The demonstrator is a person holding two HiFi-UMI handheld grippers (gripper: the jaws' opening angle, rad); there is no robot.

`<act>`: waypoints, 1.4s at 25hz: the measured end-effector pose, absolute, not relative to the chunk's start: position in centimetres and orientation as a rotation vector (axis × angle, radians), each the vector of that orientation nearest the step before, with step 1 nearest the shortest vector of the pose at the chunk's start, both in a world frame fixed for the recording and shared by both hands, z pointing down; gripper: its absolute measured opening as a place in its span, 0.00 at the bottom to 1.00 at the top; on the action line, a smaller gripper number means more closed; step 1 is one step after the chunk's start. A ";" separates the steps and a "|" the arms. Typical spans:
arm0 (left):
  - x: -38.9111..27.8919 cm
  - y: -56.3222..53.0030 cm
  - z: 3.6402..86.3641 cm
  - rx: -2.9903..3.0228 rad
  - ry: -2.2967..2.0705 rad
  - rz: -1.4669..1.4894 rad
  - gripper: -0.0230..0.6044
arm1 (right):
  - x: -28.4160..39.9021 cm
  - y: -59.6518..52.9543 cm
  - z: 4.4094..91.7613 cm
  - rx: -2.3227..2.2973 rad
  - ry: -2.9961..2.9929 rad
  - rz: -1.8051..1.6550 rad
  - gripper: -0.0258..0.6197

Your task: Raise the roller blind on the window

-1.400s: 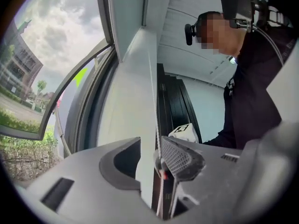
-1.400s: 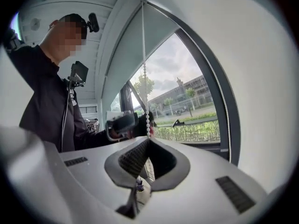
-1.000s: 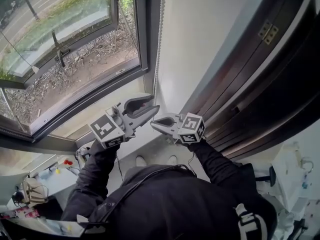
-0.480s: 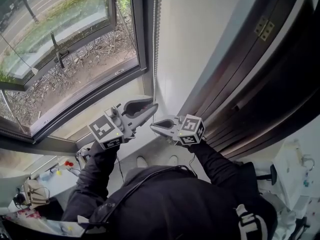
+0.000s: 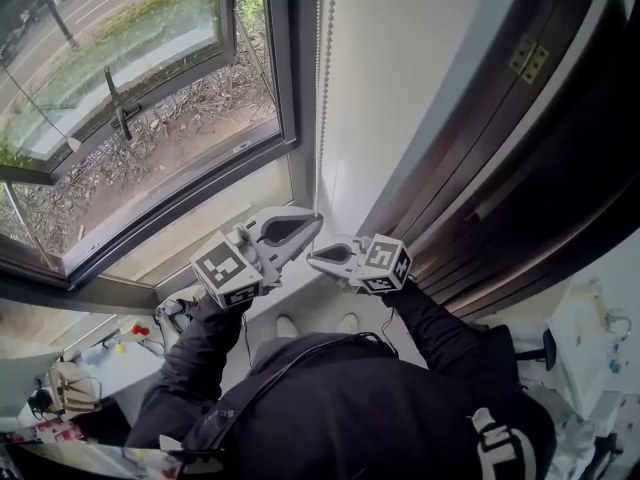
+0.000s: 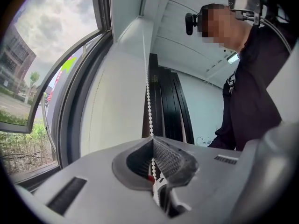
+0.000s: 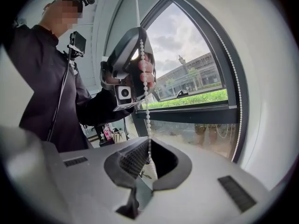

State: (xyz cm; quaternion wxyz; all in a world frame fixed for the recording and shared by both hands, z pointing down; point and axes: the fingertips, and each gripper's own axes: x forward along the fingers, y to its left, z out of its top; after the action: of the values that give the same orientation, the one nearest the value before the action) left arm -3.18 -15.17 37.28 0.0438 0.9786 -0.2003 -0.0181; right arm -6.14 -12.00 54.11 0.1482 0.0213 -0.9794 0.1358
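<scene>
Left gripper (image 5: pixel 311 219): jaws just closed, clamped on bead chain (image 5: pixel 320 98). Right gripper (image 5: pixel 314 256): jaws shut on same chain, just below left. Chain hangs beside window frame (image 5: pixel 284 68), right side.

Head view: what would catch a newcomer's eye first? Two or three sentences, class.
The white bead chain hangs down beside the window frame, with both grippers on it. The left gripper, whose jaws have just closed on the chain, sits just above the right gripper, also shut on it.
</scene>
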 end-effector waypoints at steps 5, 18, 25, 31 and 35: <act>-3.7 -15.5 38.4 2.978 -0.644 -0.050 0.05 | -4.8 -12.8 49.7 0.008 -2.944 0.498 0.38; -2.1 -13.7 52.2 2.855 -0.589 0.149 0.05 | -3.2 -16.0 32.6 0.075 -3.267 0.256 0.36; -3.4 -12.3 59.5 2.754 -0.606 0.312 0.05 | -4.3 -16.3 32.1 0.194 -3.247 0.112 0.09; -3.8 -11.8 60.3 2.749 -0.612 0.357 0.05 | -5.2 -16.3 33.1 0.154 -3.219 0.164 0.14; -3.5 -11.7 60.3 2.741 -0.620 0.342 0.05 | -5.5 -15.9 33.4 0.093 -3.209 0.198 0.06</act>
State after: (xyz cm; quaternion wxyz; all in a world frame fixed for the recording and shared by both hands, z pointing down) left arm -3.53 -11.69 60.31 0.1546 0.9566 -0.2164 0.1192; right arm -5.48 -15.93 33.37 -0.0375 0.0289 -0.9970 0.0614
